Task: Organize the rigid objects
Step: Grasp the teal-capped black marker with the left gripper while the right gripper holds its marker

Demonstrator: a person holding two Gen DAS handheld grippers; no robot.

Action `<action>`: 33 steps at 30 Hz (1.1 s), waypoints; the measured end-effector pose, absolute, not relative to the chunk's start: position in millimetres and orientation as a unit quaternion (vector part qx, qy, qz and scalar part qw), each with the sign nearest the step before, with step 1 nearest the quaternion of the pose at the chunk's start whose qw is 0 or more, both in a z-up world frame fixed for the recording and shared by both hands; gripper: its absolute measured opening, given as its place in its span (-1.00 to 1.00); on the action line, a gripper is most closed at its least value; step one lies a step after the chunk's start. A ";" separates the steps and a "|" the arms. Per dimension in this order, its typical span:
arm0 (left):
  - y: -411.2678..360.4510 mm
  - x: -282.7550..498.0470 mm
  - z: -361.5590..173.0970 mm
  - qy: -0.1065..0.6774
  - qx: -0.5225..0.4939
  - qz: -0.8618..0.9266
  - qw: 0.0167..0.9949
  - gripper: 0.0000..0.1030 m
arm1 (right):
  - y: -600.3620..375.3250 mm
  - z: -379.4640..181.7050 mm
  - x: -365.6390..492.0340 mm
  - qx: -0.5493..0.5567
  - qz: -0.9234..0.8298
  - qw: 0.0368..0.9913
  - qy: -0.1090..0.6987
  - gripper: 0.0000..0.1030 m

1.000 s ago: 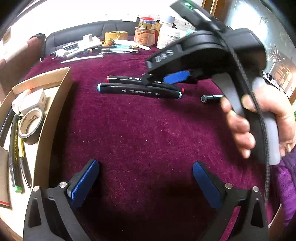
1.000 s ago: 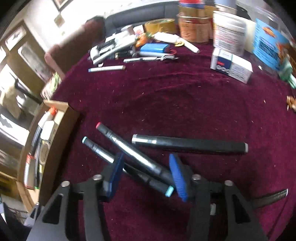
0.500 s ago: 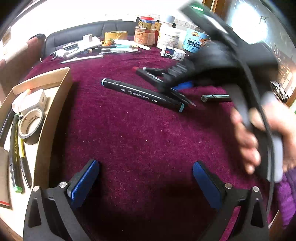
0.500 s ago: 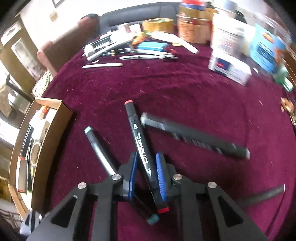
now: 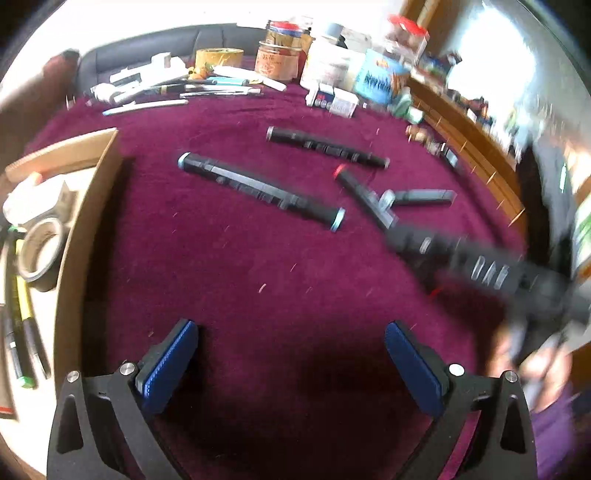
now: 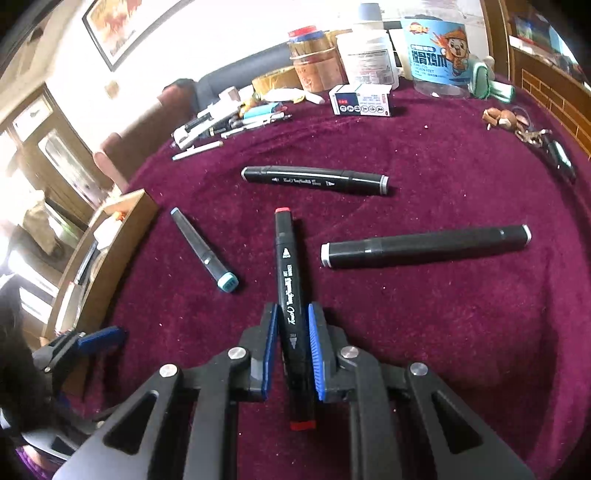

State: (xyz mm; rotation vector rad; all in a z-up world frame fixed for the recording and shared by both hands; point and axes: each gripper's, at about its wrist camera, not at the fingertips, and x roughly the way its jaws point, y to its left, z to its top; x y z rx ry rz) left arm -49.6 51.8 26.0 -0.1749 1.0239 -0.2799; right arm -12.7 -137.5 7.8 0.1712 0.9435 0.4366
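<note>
Jaws of the right gripper [image 6: 291,354] are closing on the newly lifted red-capped marker [image 6: 290,295], pointing twelve o'clock; the left gripper [image 5: 291,365] is gaping empty, so boxing comes next.

Home living room; sofa [image 6: 236,75], framed picture [image 6: 122,26], cluttered table [image 6: 443,155]

A framed picture [image 6: 122,27] hangs on the pale wall above a dark grey sofa [image 6: 236,75]; daylight glares through wood-framed windows [image 6: 48,155] at the left.
</note>
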 end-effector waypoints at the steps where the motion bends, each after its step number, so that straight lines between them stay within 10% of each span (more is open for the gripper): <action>1: 54.6 -39.4 31.1 0.488 -0.105 -0.128 0.857 0.98 | -138.2 7.5 -11.6 0.087 0.211 0.863 0.450 -0.69; 18: 44.4 65.3 12.8 0.505 -0.108 0.023 0.856 0.98 | -142.2 6.7 -15.1 0.090 0.221 0.862 0.448 -0.69; 20: 38.0 59.1 11.6 0.496 -0.067 0.028 0.865 0.78 | -142.5 6.4 -15.0 0.092 0.222 0.861 0.448 -0.69; 25: 42.6 33.1 17.0 0.490 -0.016 -0.015 0.872 -0.55 | -143.4 5.7 -14.0 0.095 0.223 0.860 0.449 -0.69; 33: 50.4 16.8 15.2 0.491 0.002 -0.036 0.870 -0.61 | -143.8 5.6 -13.7 0.098 0.225 0.860 0.447 -0.67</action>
